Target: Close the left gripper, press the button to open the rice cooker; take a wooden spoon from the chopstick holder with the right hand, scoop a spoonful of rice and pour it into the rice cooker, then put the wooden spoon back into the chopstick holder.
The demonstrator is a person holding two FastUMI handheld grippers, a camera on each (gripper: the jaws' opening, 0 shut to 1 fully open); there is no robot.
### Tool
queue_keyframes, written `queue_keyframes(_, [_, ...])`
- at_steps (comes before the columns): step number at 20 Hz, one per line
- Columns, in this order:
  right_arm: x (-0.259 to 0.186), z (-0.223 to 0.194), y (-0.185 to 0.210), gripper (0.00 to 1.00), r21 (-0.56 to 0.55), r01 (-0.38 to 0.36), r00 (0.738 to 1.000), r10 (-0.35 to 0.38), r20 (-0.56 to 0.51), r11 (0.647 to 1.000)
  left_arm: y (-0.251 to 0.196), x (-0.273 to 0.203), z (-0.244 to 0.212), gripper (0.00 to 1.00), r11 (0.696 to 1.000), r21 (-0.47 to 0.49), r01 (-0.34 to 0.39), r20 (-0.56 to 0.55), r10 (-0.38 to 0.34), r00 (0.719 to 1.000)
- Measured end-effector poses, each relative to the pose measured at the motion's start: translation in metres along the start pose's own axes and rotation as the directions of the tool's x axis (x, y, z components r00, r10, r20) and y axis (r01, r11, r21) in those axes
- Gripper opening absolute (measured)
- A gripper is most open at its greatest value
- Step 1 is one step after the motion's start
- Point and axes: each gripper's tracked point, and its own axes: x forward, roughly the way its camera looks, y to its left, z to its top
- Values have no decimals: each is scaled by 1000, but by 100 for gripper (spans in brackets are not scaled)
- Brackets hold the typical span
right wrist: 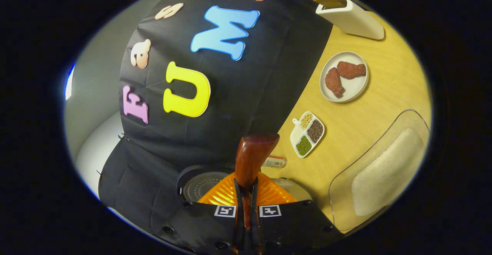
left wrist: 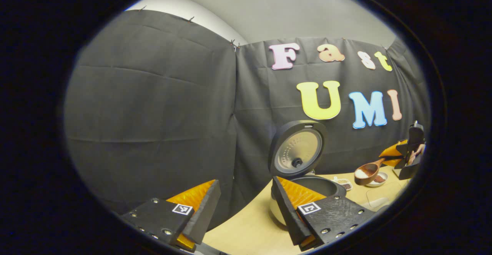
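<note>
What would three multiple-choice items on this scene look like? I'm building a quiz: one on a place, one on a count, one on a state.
1. Where is the wooden spoon?
A. in the holder
B. held in the right gripper
C. on the table

2. How many compartments has the small dish?
A. two
B. four
C. six

3. The rice cooker's lid is:
A. open
B. shut
C. removed

Answers: 1 B, both fingers clamp its handle; 2 B, four sections show, three holding grains; 3 A, the lid stands upright behind the pot.
</note>
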Motion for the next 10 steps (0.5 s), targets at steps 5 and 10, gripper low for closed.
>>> queue_keyframes(5, [38, -36, 25, 8, -44, -48, 997, 46, -55, 998, 20, -9, -8, 84, 999, 14, -44, -12, 44, 999])
queue_keyframes(10, [81, -74, 34, 8, -111, -66, 993, 55, -100, 992, 45, -25, -16, 83, 995, 25, -97, -40, 98, 994])
